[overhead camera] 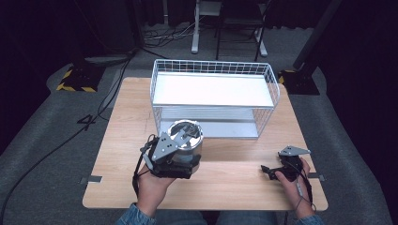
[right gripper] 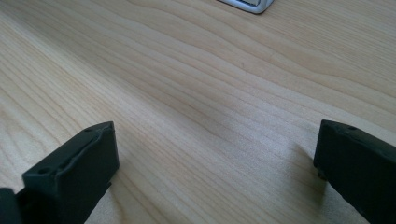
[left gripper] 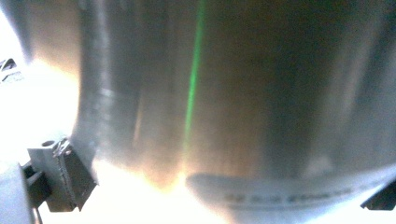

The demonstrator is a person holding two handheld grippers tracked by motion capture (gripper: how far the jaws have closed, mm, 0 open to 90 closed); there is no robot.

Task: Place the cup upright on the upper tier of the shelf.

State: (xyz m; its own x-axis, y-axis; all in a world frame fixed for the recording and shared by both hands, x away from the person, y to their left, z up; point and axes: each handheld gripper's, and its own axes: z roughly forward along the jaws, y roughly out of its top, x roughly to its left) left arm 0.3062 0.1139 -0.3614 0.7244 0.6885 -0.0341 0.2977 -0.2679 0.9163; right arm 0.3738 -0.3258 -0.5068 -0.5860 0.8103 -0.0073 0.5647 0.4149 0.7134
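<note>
Left tongs (overhead camera: 180,159) clasp the round brushed-steel pot (overhead camera: 184,139); right tongs (overhead camera: 268,171) gape wide over grained wood.

Light wooden table (overhead camera: 117,154) w/ pale grain sits on grey carpet floor (overhead camera: 42,136). Room beyond is dark, black surrounds. Black cables (overhead camera: 56,145) trail across carpet at left. White desk legs (overhead camera: 195,28) at back; yellow-black striped stand base (overhead camera: 75,79) far left.

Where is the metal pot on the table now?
In the high view the metal pot stands left of centre, just in front of the wire rack, with the left gripper around its near side.
</note>
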